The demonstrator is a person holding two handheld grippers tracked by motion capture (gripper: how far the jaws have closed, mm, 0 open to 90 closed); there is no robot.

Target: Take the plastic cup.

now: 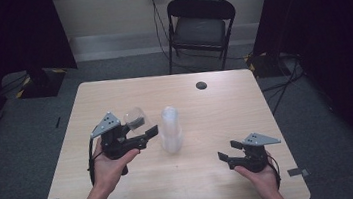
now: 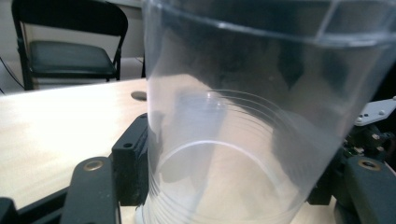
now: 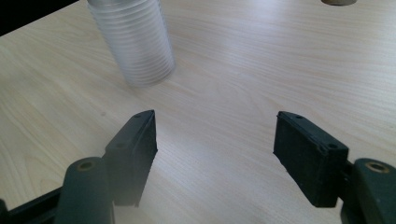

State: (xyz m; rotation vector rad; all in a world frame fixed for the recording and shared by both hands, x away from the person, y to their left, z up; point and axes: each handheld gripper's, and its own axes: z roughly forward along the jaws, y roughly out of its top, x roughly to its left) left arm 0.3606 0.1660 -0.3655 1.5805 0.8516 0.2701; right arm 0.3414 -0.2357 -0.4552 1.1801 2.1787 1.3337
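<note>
A person sits at a pale wooden table [image 1: 208, 176] with a black two-jaw gripper in each hand. The landmark here is a tall stack of clear plastic cups [image 1: 171, 129], standing upright near the middle of the tabletop.

To the left of the stack, lifted off the table, the left gripper [image 1: 140, 129] holds a single clear plastic cup [image 1: 135, 117] between its jaws. The cup is tilted, its open mouth turned away from the person and a little up. In the left gripper view the single clear plastic cup [image 2: 243, 126] sits close to the lens, with a black jaw pad pressed against its wall on either side; the jaws stand fairly narrow, clamped on the cup. The held cup is near the stack but does not touch it.

To the right of the stack and nearer the person, the right gripper [image 1: 228, 153] rests low over the table, well apart from the cups. In the right gripper view its jaws stand wide with nothing between them, just bare wood, and the stack of clear plastic cups [image 3: 133, 42] stands beyond the left jaw.

Beyond the stack, near the far edge of the table, there is a small dark round hole [image 1: 201, 85]. Behind the table stands a black folding chair [image 1: 200, 26].
</note>
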